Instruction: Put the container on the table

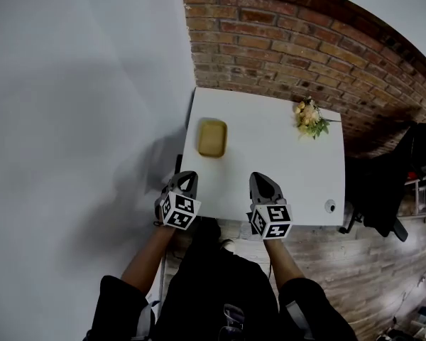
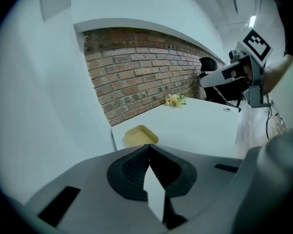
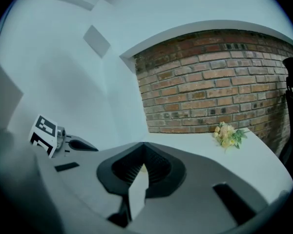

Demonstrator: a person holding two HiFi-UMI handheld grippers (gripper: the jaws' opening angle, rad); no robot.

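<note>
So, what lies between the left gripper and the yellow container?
Nothing: the head view shows only bare white table between the left gripper and the container.

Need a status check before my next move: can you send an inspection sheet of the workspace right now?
Surface: white table, level and dry-looking.
Job's things: yellow container rests on the table near its far left corner, apart from both tools.
Clutter: small bunch of flowers at the far right; round hole by the near right corner.
Grippers: left tool and right tool are both shut and empty, held by the table's near edge.
Cables: nothing seen on the table.
Surroundings: brick wall behind, white wall to the left, black chair to the right, wooden floor.
</note>
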